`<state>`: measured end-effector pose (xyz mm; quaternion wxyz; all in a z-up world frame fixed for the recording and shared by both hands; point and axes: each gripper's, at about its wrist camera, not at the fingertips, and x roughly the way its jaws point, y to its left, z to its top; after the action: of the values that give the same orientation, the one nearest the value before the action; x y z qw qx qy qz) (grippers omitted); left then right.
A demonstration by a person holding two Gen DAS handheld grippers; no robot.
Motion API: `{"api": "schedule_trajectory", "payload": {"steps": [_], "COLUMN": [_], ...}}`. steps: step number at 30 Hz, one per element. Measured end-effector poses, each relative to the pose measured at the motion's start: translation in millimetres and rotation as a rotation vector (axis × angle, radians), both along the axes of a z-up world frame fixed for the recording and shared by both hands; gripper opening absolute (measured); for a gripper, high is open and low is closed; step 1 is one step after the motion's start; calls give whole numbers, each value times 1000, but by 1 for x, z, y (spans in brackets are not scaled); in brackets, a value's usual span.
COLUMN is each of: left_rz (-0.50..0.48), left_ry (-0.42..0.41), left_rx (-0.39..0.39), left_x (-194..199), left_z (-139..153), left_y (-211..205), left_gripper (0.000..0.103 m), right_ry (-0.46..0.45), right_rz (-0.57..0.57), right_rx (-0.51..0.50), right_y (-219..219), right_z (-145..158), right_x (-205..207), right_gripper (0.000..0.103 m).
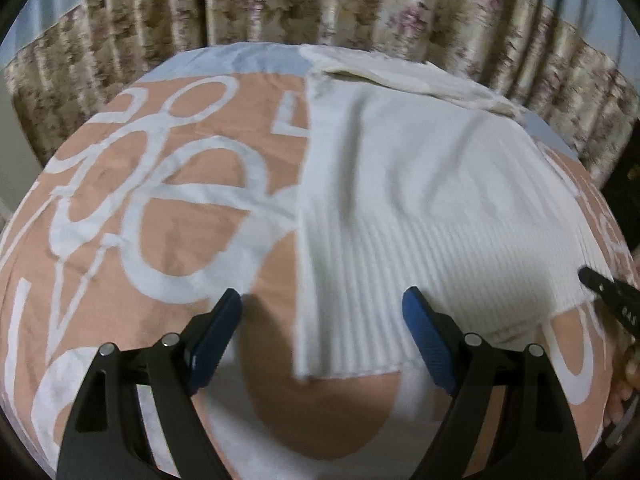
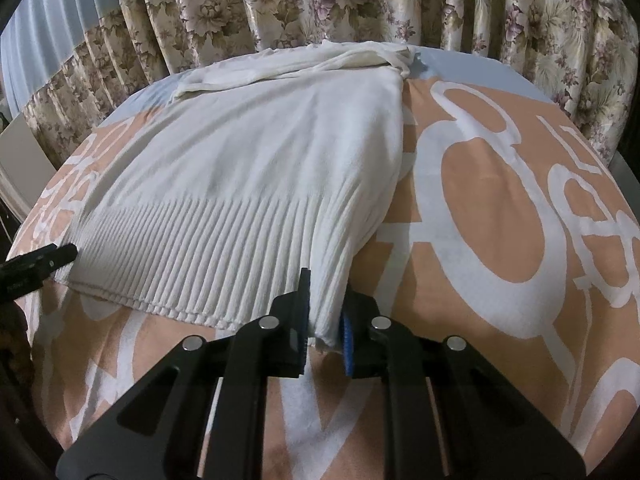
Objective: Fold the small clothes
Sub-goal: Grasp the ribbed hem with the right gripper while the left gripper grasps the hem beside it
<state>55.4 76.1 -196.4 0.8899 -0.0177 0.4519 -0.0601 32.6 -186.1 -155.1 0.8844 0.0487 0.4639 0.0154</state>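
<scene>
While the right gripper (image 2: pixel 323 330) sits low in the bottom centre of the right wrist view, its two fingers are drawn in narrow on the near corner of the white knit sweater (image 2: pixel 248 184), the ribbed hem bunched and pulled up into a small peak between the blue pads (image 2: pixel 346 346). From that pinch the sweater spreads away toward the upper left of the frame, lying flat over the bedspread (image 2: pixel 492 216), a peach cloth with large white looping shapes, and its far end is crumpled into folds near the top centre, close to the floral curtain (image 2: pixel 360 4) behind. A black gripper tip enters at the left edge of this view, at the far corner of the hem. In the left wrist view the left gripper (image 1: pixel 322 316) points forward from the bottom of the frame, angled down over the bed, with its fingers spread wide and nothing between them. Its right blue pad (image 1: pixel 428 340) lies over the ribbed hem of the sweater (image 1: pixel 420 184), while the left pad is over bare bedspread (image 1: pixel 168 208) just beside the garment's straight left edge. The sweater fills the centre and right of this frame, and the right gripper's black tip (image 1: pixel 612 296) shows at the right edge at the hem's corner. This view is somewhat blurred.
</scene>
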Motion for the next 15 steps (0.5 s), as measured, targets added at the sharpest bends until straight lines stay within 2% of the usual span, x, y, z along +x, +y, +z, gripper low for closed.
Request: {"api": "schedule_trajectory", "payload": {"steps": [4, 6, 7, 8, 9, 11, 15], "left_rz": [-27, -57, -72, -88, -95, -102, -96], "left_ry": [-1, -10, -19, -43, -55, -59, -28], "left_rx": [20, 14, 22, 48, 59, 58, 8], "left_x": [0, 0, 0, -3, -4, -5, 2], "left_z": [-2, 0, 0, 2, 3, 1, 0], "left_y": [-14, -20, -24, -30, -34, -38, -31], "left_gripper": [80, 57, 50, 32, 21, 17, 17], "right_ry": [-2, -3, -3, -4, -3, -1, 5], "right_rz": [0, -3, -5, -8, -11, -11, 6], "right_rx": [2, 6, 10, 16, 23, 25, -4], "right_y": [0, 0, -1, -2, -4, -4, -3], "right_z": [0, 0, 0, 0, 0, 1, 1], "right_x": [0, 0, -1, -1, 0, 0, 1], "right_gripper": [14, 14, 14, 14, 14, 14, 15]}}
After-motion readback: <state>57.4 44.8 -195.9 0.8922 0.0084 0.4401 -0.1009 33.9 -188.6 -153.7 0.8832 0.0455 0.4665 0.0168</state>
